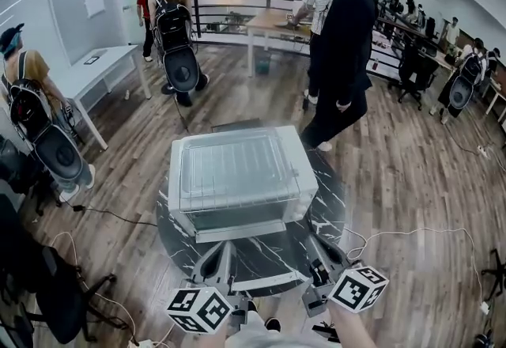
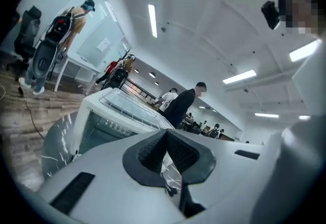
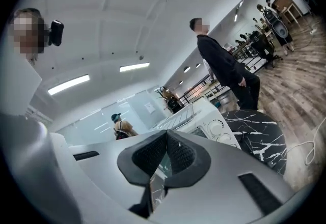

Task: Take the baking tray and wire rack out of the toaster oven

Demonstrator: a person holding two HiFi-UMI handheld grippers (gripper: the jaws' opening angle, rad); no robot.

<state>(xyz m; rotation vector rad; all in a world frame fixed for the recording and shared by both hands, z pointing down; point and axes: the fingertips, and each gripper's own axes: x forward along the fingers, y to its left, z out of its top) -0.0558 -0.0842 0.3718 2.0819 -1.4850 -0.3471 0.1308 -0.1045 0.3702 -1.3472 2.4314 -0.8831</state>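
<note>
Well, the wire rack [image 1: 237, 168] lies flat on top of the white toaster oven [image 1: 237, 218], on what looks like the shallow baking tray [image 1: 183, 180] whose rounded rim frames it, so both are outside the oven and neither is in a claw. The left gripper view shows the rack's thin bars running along the oven's roof. The oven stands in the middle of a round desk [image 1: 328, 196] of dark marble with white veins, its glass front turned toward the person; the right gripper view shows two round dials [image 3: 220, 132] at one side of that front. Nearer the person, over the desk's near edge, the two claws are well clear of the oven. The left claw [image 1: 215, 250] has its ribbed pads pressed together with nothing between them, and the right claw [image 1: 314, 242] is the same — pads together, empty. Each carries its marker cube close to the bottom of the head view. Beyond the desk a person in black [image 1: 344, 46] walks over the wooden plank floor [image 1: 395, 172], another with a black backpack [image 1: 174, 22] stands farther back, and a third [image 1: 32, 117] stands at the left by a long white table [image 1: 95, 73]. A pale cable [image 1: 411, 234] trails across the floor to the right.
</note>
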